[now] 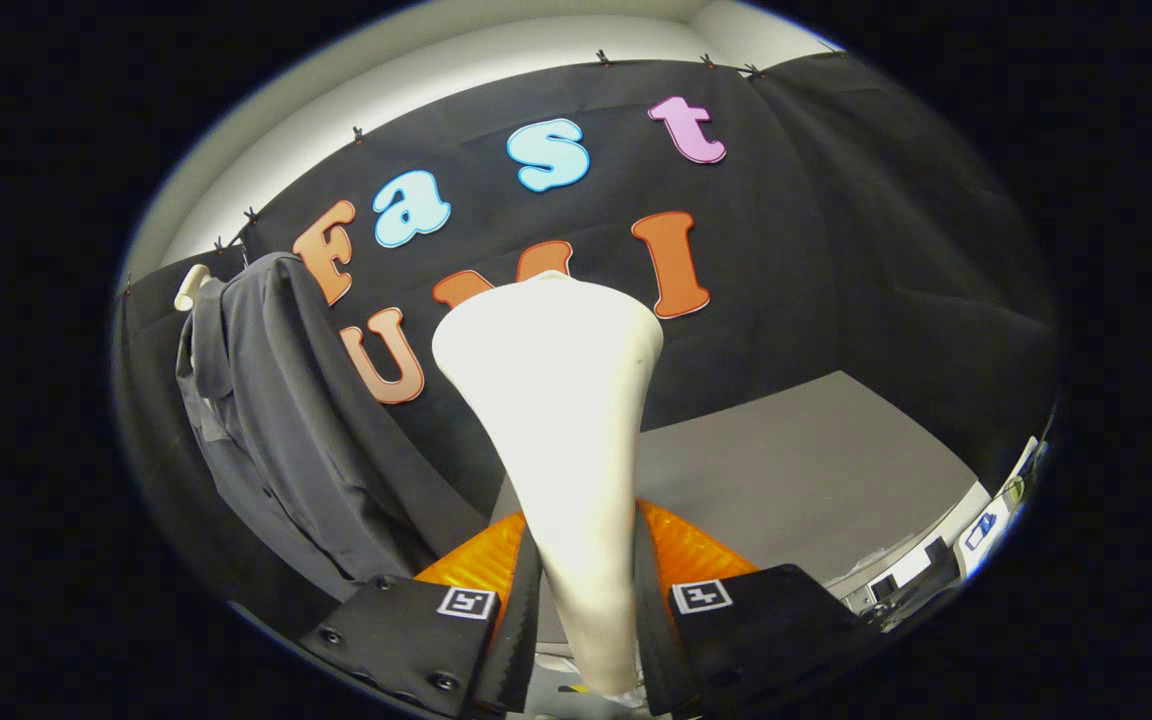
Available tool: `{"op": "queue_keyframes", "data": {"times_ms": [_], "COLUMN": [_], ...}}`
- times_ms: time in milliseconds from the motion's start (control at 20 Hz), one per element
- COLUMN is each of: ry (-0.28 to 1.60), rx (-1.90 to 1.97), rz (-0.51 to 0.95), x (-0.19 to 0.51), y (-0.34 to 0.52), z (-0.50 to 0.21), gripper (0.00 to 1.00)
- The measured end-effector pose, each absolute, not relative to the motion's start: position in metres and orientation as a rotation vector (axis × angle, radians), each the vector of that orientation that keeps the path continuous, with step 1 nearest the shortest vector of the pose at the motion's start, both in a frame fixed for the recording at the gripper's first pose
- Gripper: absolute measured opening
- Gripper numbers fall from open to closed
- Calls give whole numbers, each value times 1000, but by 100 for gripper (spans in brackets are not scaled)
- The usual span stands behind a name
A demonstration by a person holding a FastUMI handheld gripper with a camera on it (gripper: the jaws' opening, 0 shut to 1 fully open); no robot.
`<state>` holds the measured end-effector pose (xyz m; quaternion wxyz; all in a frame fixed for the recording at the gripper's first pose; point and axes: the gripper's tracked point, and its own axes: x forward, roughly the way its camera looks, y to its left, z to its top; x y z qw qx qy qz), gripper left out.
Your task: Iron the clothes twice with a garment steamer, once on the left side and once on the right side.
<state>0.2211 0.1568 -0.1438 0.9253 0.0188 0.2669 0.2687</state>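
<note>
A black cloth wall (816,250) closes the back and side of the booth, hung by small clips along its top edge, with a pale wall above it. A grey worktop (796,470) spreads beyond the jaws and off to their right, meeting the cloth at its far edge. A dark grey shirt (286,430) hangs on a pale hanger (191,287) against the cloth, well to the left of the jaws and apart from the steamer; its collar sits at the top and its front falls in loose folds. The white steamer (561,420) rises between the fingers, narrow at the handle and widening to a broad head that points up toward the cloth. The gripper (586,640) has its jaws closed on the steamer's handle, both fingers pressing its sides. Some small items lie at the worktop's near right corner, too blurred to tell.
</note>
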Motion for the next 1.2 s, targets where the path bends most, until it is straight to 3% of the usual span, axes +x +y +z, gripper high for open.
{"op": "queue_keyframes", "data": {"times_ms": [1200], "ry": [376], "rx": [76], "rz": [325], "x": [23], "y": [313], "z": [-117], "gripper": [50]}}
